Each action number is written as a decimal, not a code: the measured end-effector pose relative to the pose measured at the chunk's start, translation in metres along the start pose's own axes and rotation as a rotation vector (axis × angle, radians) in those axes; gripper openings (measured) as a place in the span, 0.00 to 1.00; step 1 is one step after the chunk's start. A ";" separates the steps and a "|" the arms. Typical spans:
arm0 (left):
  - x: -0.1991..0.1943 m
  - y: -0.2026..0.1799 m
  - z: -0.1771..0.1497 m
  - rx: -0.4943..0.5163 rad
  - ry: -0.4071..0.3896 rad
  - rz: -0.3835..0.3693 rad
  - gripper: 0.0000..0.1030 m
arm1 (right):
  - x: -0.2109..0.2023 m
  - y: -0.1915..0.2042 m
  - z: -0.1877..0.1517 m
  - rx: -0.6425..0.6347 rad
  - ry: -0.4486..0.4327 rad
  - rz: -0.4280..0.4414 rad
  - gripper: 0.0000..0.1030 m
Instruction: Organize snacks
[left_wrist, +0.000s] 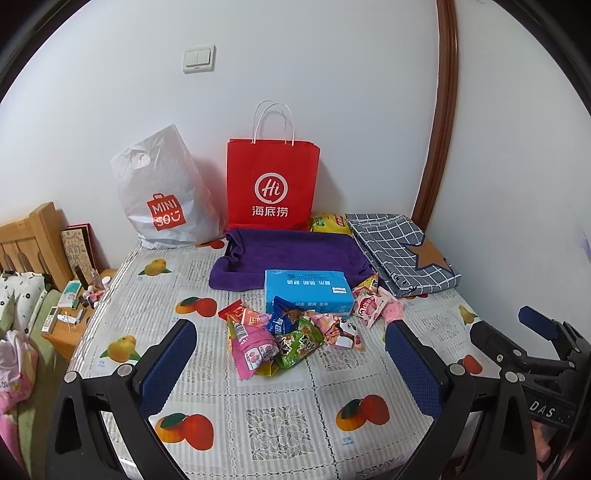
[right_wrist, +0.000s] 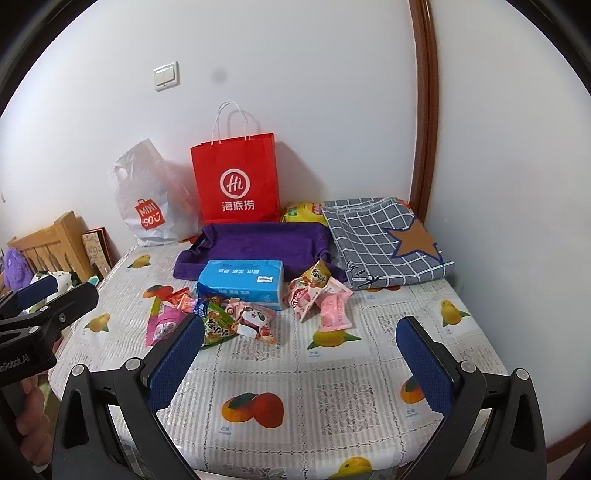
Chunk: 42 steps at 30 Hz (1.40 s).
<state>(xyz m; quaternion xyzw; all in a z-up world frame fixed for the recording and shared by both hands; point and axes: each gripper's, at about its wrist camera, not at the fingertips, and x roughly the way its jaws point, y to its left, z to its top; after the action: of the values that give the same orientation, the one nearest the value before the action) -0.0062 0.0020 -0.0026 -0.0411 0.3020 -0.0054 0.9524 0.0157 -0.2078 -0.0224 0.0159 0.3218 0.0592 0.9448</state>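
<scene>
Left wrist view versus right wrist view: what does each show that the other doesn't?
Only the left wrist view shows the nightstand cluttered with small items, plus the right gripper at its edge.

Only the right wrist view shows the purple plush toy, the hand holding the left gripper, and the whole brown star on the checked cloth.

Both show the snack pile, blue tissue pack, purple towel, red bag and white bag.

the table cloth (left_wrist: 280, 417) is white with orange fruit. the paper bag (left_wrist: 272, 184) is red, the towel (left_wrist: 291, 254) purple, the tissue pack (left_wrist: 308, 293) blue, the folded cloth (right_wrist: 384, 240) grey checked.
</scene>
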 end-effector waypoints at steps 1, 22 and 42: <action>0.000 0.000 0.000 -0.001 0.001 0.000 0.99 | 0.000 0.001 0.000 0.000 -0.001 0.003 1.00; -0.005 -0.002 -0.003 -0.001 -0.012 -0.012 0.99 | 0.002 0.010 -0.005 -0.014 0.004 0.010 1.00; -0.006 0.000 -0.004 -0.004 -0.014 -0.007 1.00 | 0.007 0.014 -0.004 -0.022 -0.002 0.016 1.00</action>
<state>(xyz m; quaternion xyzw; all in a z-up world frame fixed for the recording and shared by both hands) -0.0134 0.0019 -0.0028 -0.0439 0.2951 -0.0078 0.9544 0.0170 -0.1929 -0.0291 0.0081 0.3201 0.0705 0.9447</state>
